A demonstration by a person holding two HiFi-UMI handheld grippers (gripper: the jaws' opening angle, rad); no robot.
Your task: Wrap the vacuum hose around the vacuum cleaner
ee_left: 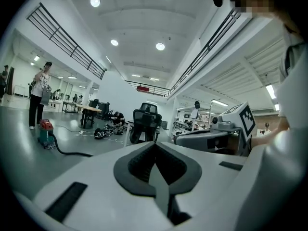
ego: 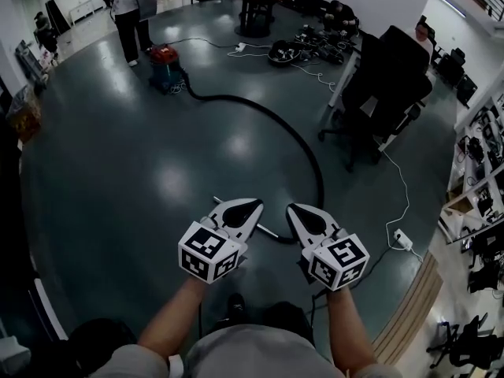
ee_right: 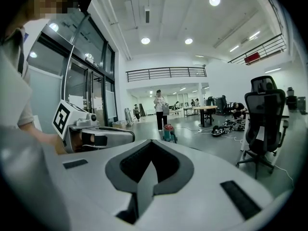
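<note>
Facing vacuum cleaner (ego: 164,63) and hose (ego: 272,123), left gripper (ego: 253,205) and right gripper (ego: 293,209) closed, empty.

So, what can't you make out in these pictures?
- Hose: head view, near end hidden behind the left gripper.
- Vacuum: too small in every view to show its details.
- Standing person: head view, head cut off by the top edge.
- Shelves: head view, cut by the right edge, contents too small.

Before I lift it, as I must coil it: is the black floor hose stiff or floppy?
Likely floppy: the hose lies in a loose curve, so it should sag when lifted. Tugging may shift the small vacuum cleaner it joins.
</note>
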